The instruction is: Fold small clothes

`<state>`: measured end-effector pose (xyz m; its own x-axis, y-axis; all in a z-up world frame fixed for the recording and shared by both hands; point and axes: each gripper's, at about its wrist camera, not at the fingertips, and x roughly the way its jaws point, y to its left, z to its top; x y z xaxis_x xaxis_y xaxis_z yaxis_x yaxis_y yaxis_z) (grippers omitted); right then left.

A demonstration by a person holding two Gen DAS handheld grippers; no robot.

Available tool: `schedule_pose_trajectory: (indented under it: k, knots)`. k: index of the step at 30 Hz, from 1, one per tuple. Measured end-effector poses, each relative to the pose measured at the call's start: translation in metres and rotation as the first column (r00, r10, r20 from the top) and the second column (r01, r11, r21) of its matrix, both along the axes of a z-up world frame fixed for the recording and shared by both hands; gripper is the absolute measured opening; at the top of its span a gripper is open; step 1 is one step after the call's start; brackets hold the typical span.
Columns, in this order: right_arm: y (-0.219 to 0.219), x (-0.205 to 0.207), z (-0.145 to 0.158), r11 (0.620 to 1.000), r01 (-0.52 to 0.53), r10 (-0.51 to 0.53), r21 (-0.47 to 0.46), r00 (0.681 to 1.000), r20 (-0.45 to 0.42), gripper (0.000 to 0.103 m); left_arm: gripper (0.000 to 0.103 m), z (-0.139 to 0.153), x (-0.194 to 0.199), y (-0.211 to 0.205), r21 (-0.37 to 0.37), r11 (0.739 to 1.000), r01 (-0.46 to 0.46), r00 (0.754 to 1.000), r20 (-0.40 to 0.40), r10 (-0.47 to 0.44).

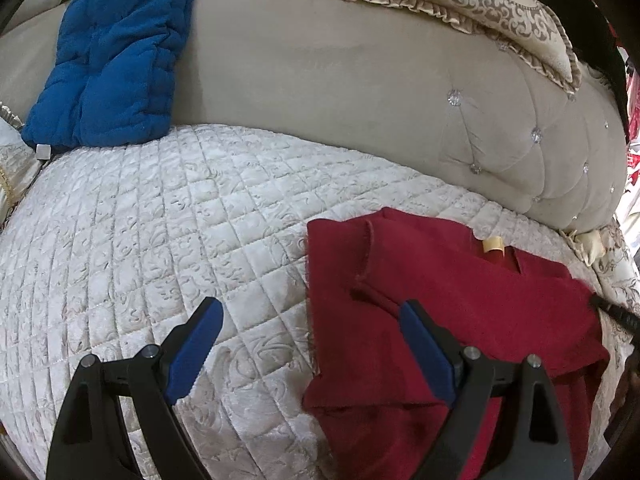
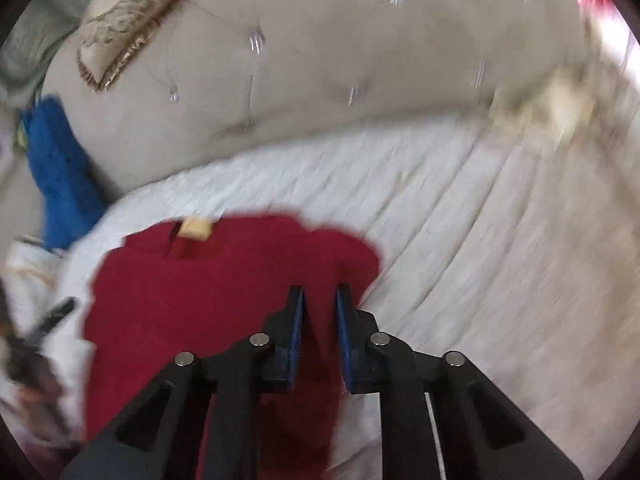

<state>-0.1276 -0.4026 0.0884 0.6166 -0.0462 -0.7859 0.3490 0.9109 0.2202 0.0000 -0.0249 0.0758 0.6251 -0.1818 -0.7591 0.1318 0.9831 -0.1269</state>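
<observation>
our left tongs hang spread over the red garment's edge on the quilted cover; right tongs gape narrowly above it. blue blanket, ruffled pillow behind.

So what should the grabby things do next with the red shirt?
Probably the left gripper should shut on the red shirt's left edge. Its jaws gape wide, one over the quilt, one over the shirt, holding nothing.

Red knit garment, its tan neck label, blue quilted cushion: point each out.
Red knit garment (image 1: 460, 300), left wrist view, middle of body.
Tan neck label (image 1: 493, 245), left wrist view, label centre.
Blue quilted cushion (image 1: 116, 60), left wrist view, centre panel.
</observation>
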Motion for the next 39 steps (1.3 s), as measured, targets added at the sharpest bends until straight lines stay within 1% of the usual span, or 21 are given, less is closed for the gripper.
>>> schedule_pose_trajectory:
  k: [2, 3, 4, 5, 6, 9, 10, 12, 14, 17, 19, 20, 22, 23, 25, 27, 31, 34, 36, 37, 39]
  knots:
    - [-0.013, -0.006, 0.001, 0.987, 0.114, -0.117, -0.113, 0.993, -0.025, 0.000, 0.093, -0.001, 0.001, -0.001, -0.003, 1.000, 0.000, 1.000, -0.006, 0.000]
    - [-0.021, -0.008, -0.002, 0.989, 0.128, -0.132, -0.079, 0.990, -0.049, 0.000, 0.093, -0.001, 0.001, -0.002, -0.003, 1.000, 0.005, 1.000, -0.010, -0.006]
    - [-0.029, -0.013, -0.003, 0.993, 0.106, -0.104, 0.043, 0.994, -0.045, 0.000, 0.093, -0.001, 0.000, -0.002, -0.001, 1.000, 0.008, 1.000, -0.011, -0.008]
    - [-0.031, -0.020, 0.000, 0.988, 0.084, -0.082, 0.127, 0.996, -0.017, 0.000, 0.093, 0.000, -0.001, -0.002, 0.001, 1.000, 0.008, 1.000, -0.007, -0.008]
    - [-0.026, -0.030, 0.009, 0.986, 0.043, -0.048, 0.162, 0.999, 0.027, 0.000, 0.093, 0.001, -0.002, -0.002, -0.001, 1.000, 0.005, 1.000, -0.001, -0.005]
    - [0.015, -0.039, 0.026, 0.985, -0.114, 0.106, 0.131, 0.992, 0.066, 0.000, 0.093, 0.002, -0.001, 0.003, -0.018, 1.000, -0.013, 1.000, -0.001, 0.013]
    - [0.028, -0.040, 0.024, 0.979, -0.158, 0.153, 0.128, 0.987, 0.053, 0.000, 0.093, 0.002, -0.001, 0.005, -0.021, 1.000, -0.018, 1.000, -0.003, 0.018]
    - [0.051, -0.047, 0.011, 0.970, -0.226, 0.230, 0.086, 0.972, -0.046, 0.000, 0.093, 0.003, -0.002, 0.010, -0.021, 0.999, -0.033, 0.999, -0.008, 0.033]
    - [0.063, -0.055, -0.019, 0.974, -0.223, 0.225, 0.032, 0.954, -0.198, 0.000, 0.093, 0.004, -0.002, 0.015, -0.029, 0.998, -0.047, 0.999, -0.010, 0.046]
    - [0.064, -0.070, -0.020, 0.977, -0.209, 0.212, 0.039, 0.961, -0.176, 0.000, 0.093, 0.009, -0.002, 0.026, -0.050, 0.996, -0.078, 0.997, -0.001, 0.078]
    - [0.065, -0.071, -0.006, 0.979, -0.195, 0.202, 0.055, 0.963, -0.179, 0.000, 0.093, 0.012, -0.001, 0.032, -0.059, 0.993, -0.104, 0.995, 0.002, 0.105]
    - [0.069, -0.069, 0.007, 0.979, -0.204, 0.205, 0.026, 0.967, -0.150, 0.000, 0.093, 0.013, 0.000, 0.035, -0.062, 0.991, -0.119, 0.993, -0.003, 0.119]
    - [0.088, -0.054, 0.026, 0.967, -0.254, 0.250, -0.032, 0.964, -0.089, 0.004, 0.093, 0.012, 0.003, 0.041, -0.071, 0.987, -0.143, 0.990, -0.013, 0.142]
    - [0.098, -0.049, 0.030, 0.958, -0.285, 0.283, -0.036, 0.957, -0.057, 0.013, 0.093, 0.011, 0.004, 0.043, -0.069, 0.986, -0.152, 0.988, -0.021, 0.151]
    - [0.128, -0.023, 0.038, 0.934, -0.357, 0.358, -0.024, 0.933, 0.029, 0.022, 0.093, 0.009, 0.005, 0.045, -0.061, 0.986, -0.156, 0.988, -0.029, 0.155]
    - [0.163, 0.005, 0.033, 0.904, -0.427, 0.426, 0.001, 0.902, 0.071, 0.022, 0.093, 0.008, 0.006, 0.047, -0.051, 0.986, -0.161, 0.987, -0.028, 0.160]
    - [0.237, 0.064, 0.005, 0.834, -0.551, 0.551, -0.018, 0.832, 0.066, 0.022, 0.092, 0.006, 0.010, 0.051, -0.059, 0.985, -0.162, 0.986, -0.039, 0.160]
    - [0.270, 0.090, -0.015, 0.787, -0.614, 0.616, -0.068, 0.788, 0.013, 0.022, 0.092, 0.006, 0.013, 0.053, -0.047, 0.986, -0.162, 0.986, -0.042, 0.160]
    - [0.280, 0.096, -0.028, 0.783, -0.606, 0.604, -0.139, 0.795, -0.058, 0.008, 0.092, 0.008, 0.013, 0.055, -0.058, 0.985, -0.161, 0.986, -0.041, 0.158]
    - [0.269, 0.099, -0.028, 0.803, -0.582, 0.580, -0.128, 0.813, -0.055, 0.000, 0.092, 0.010, 0.011, 0.056, -0.065, 0.985, -0.160, 0.987, -0.036, 0.158]
    - [0.249, 0.094, -0.018, 0.836, -0.549, 0.549, -0.015, 0.836, 0.018, 0.000, 0.092, 0.014, 0.009, 0.057, -0.071, 0.984, -0.163, 0.987, -0.019, 0.162]
